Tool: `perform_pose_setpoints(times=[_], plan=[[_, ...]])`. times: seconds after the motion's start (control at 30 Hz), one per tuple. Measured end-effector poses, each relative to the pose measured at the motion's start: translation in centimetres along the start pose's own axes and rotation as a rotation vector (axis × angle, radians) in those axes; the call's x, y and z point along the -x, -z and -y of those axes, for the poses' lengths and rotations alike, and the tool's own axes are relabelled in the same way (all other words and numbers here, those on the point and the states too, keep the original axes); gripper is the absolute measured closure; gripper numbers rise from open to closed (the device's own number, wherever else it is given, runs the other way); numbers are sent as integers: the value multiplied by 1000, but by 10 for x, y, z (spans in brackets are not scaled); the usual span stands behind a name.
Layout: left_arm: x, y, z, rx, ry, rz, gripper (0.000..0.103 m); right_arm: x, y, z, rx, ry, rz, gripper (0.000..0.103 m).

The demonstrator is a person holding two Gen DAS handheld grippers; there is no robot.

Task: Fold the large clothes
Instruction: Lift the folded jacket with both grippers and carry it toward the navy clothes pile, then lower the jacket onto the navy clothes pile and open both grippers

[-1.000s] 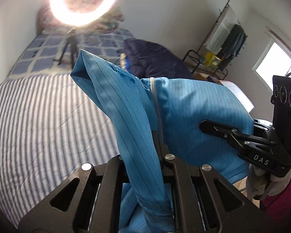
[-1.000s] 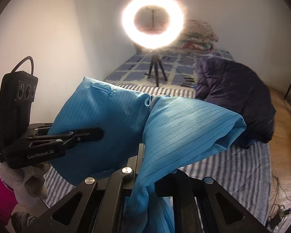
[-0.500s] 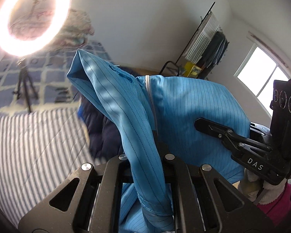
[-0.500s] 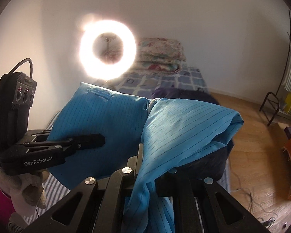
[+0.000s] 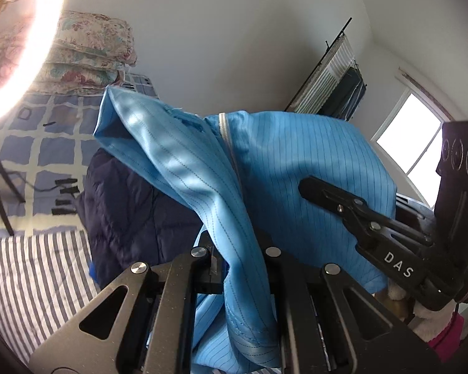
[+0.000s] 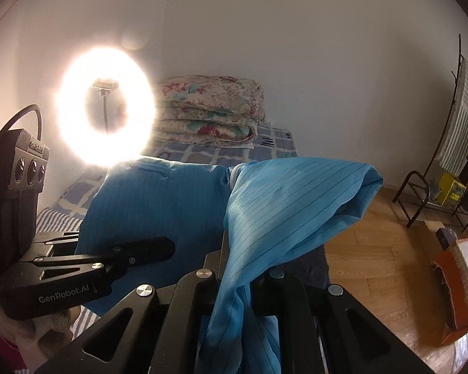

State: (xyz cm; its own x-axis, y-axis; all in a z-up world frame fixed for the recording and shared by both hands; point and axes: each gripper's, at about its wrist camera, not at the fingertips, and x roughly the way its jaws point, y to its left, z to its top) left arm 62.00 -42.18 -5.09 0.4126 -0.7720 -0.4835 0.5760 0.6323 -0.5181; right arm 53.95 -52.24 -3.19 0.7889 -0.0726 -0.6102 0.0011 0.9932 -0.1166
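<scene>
The left gripper (image 5: 234, 258) is clamping a fold of the blue garment (image 5: 296, 171) between its closed jaws at the lower centre of the left wrist view. The cloth is rising from the jaws toward the upper left and spreading to the right, where a white zipper (image 5: 226, 137) is running down its middle. The right gripper (image 6: 237, 268) is likewise pinching a bunched fold of the same garment at the lower centre of the right wrist view, with the fabric draping toward the right of the frame. The garment is hanging between the two tools, above the bed (image 5: 31, 265) with its striped sheet. A dark quilted jacket (image 5: 134, 205) is lying on the bed behind the garment, left of centre. A ring light (image 6: 106, 106) is glowing at the left, and folded floral quilts (image 6: 212, 109) are sitting against the wall. A clothes rack (image 6: 452, 155) is standing at the right edge.
</scene>
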Motion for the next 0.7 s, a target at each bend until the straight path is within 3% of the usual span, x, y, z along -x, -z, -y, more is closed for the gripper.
perform_pose_setpoints(times=[0.17, 0.37, 0.6, 0.7], plan=[[-29, -16, -15, 7, -12, 8, 98, -41, -14, 15, -3, -24, 6, 99], [-56, -18, -42, 10, -42, -6, 98, -85, -3, 30, 9, -36, -9, 99], [-69, -15, -77, -26, -171, -39, 98, -117, 20, 68, -35, -12, -69, 98], [-73, -13, -92, -11, -218, -41, 95, -126, 27, 92, -86, 29, -96, 88]])
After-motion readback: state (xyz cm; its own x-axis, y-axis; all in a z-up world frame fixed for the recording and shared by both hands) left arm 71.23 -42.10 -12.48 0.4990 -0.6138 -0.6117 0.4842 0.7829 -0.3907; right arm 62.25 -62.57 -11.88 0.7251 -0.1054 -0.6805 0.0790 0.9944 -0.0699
